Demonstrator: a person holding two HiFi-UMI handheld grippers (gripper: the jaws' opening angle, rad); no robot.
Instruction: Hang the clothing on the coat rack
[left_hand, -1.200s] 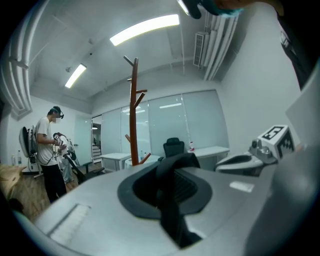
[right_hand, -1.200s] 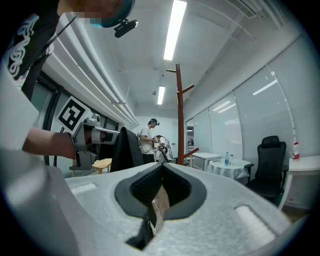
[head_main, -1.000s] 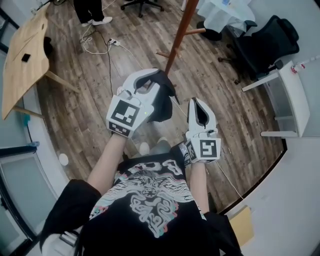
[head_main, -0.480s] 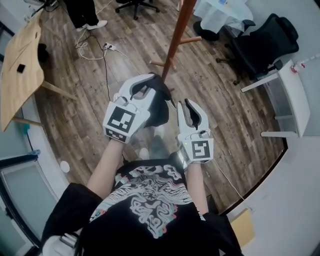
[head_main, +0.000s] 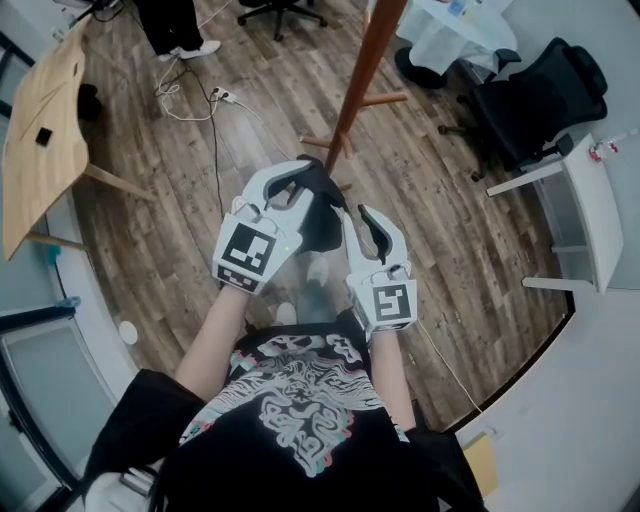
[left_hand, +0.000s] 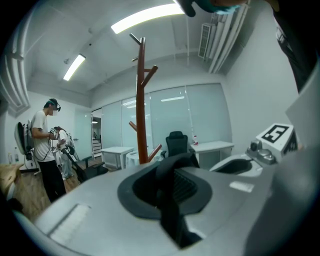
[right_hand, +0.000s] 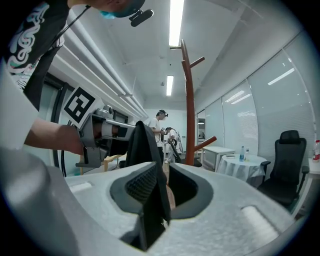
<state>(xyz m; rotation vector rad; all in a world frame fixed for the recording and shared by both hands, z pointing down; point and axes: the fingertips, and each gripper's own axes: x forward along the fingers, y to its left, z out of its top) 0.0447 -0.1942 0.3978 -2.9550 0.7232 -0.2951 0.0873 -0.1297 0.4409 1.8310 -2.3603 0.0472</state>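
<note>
One black garment, hanging vertically (left tool pinching it)

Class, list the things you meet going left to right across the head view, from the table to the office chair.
Wooden table → left tongs → right tongs, whose jaws have just been opening with the black clothing between them → black office chair.

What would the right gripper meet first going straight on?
The right gripper's jaws have just been opening, with the black clothing between them: that comes first. Beyond it, probably the coat rack pole; depth is unclear.
</note>
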